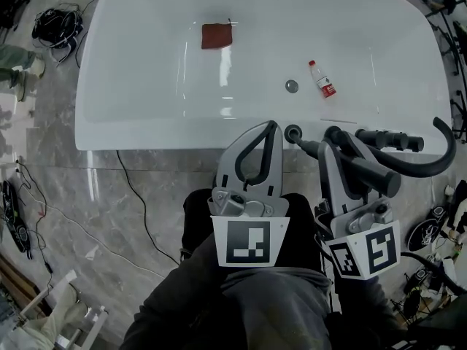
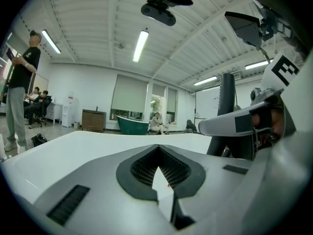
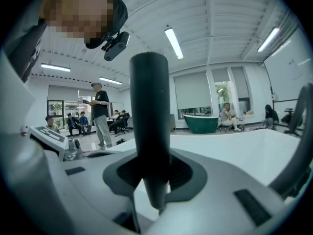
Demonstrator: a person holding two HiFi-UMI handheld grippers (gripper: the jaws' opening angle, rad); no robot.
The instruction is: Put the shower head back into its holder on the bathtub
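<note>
The white bathtub point(image 1: 146, 115) lies across the top of the head view. On its near rim sits a small dark round holder point(image 1: 293, 133). My right gripper point(image 1: 337, 135) is shut on the black shower head point(image 1: 373, 176) just right of the holder, with the dark hose point(image 1: 446, 150) curving off to the right. In the right gripper view the dark handle point(image 3: 149, 131) stands upright between the jaws of that gripper point(image 3: 150, 173). My left gripper point(image 1: 271, 126) is shut and empty, its tips at the rim left of the holder; its jaws meet at the tip point(image 2: 158, 151).
Inside the tub lie a brown-red cloth point(image 1: 216, 36), a drain point(image 1: 291, 86) and a small red-labelled bottle point(image 1: 322, 79). Cables point(image 1: 55, 25) trail over the marble floor at left. People stand and sit far off in the room point(image 3: 100, 114).
</note>
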